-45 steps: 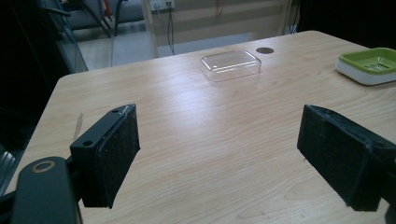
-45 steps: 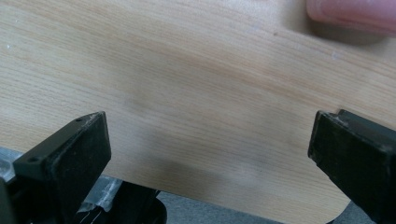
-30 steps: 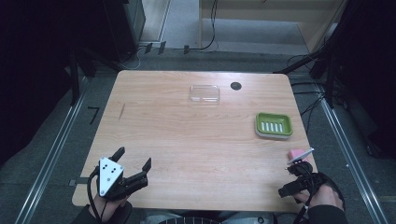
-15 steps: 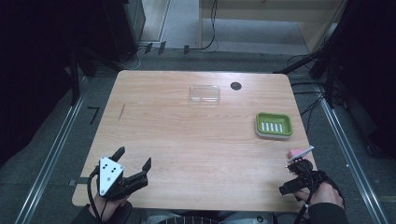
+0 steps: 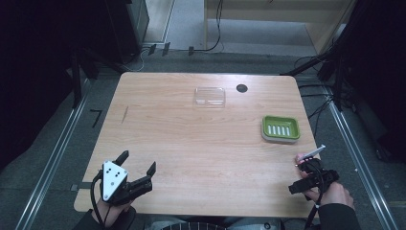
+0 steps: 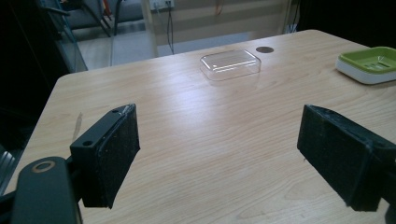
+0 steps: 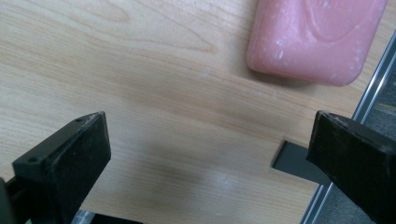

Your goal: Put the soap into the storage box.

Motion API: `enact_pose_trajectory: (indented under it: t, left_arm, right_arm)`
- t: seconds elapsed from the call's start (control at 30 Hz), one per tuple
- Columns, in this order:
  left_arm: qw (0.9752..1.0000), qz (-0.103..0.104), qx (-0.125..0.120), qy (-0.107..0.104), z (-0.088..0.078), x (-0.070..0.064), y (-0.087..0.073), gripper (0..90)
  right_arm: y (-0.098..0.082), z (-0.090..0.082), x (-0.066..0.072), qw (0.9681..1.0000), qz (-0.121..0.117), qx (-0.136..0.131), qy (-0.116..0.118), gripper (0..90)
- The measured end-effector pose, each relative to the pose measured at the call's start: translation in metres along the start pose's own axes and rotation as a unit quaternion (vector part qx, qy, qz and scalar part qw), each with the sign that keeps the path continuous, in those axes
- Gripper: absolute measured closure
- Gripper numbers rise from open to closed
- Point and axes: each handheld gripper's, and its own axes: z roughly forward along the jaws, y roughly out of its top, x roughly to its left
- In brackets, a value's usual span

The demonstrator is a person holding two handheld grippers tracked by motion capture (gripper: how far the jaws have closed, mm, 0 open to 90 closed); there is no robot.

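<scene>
A pink bar of soap (image 7: 317, 37) lies flat on the wooden table near its right edge, just ahead of my right gripper (image 7: 210, 158). That gripper's jaws stand wide apart with only bare wood between them, and it does not touch the soap. From above, the soap (image 5: 300, 157) peeks out beside the right gripper (image 5: 306, 175) at the table's front right corner. A green soap dish (image 5: 280, 128) sits farther back on the right. My left gripper (image 5: 138, 162) rests open and holds nothing at the front left.
A clear plastic tray (image 6: 230, 63) lies at the back middle of the table (image 5: 191, 139), with a small dark hole (image 5: 242, 88) to its right. The green dish (image 6: 369, 63) is far right in the left gripper view. A metal rail (image 7: 369, 93) runs past the table's right edge.
The right hand and its gripper have shifted slightly beside the soap. The left gripper has stayed still.
</scene>
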Motion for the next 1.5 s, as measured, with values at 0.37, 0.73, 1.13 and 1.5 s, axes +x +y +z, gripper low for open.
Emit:
enact_pose_trajectory:
  t: [0.37, 0.73, 1.13, 1.5]
  left_arm:
    - [1.0000, 0.001, 0.001, 0.000, 0.000, 0.000, 0.000, 13.4]
    - [1.0000, 0.002, 0.002, 0.001, 0.000, 0.000, 0.000, 13.3]
    - [1.0000, 0.002, 0.002, 0.001, 0.000, 0.000, 0.000, 13.4]
    - [1.0000, 0.002, 0.002, 0.001, 0.001, 0.000, 0.000, 13.4]
  right_arm:
    - [0.010, -0.004, -0.003, 0.9999, -0.004, -0.011, -0.002, 0.0]
    - [0.019, -0.008, -0.015, 0.9999, 0.004, -0.015, 0.006, 0.0]
    - [0.032, -0.003, -0.030, 0.9997, 0.015, -0.014, 0.015, 0.0]
    - [0.043, 0.006, -0.043, 0.9994, 0.022, -0.009, 0.026, 0.0]
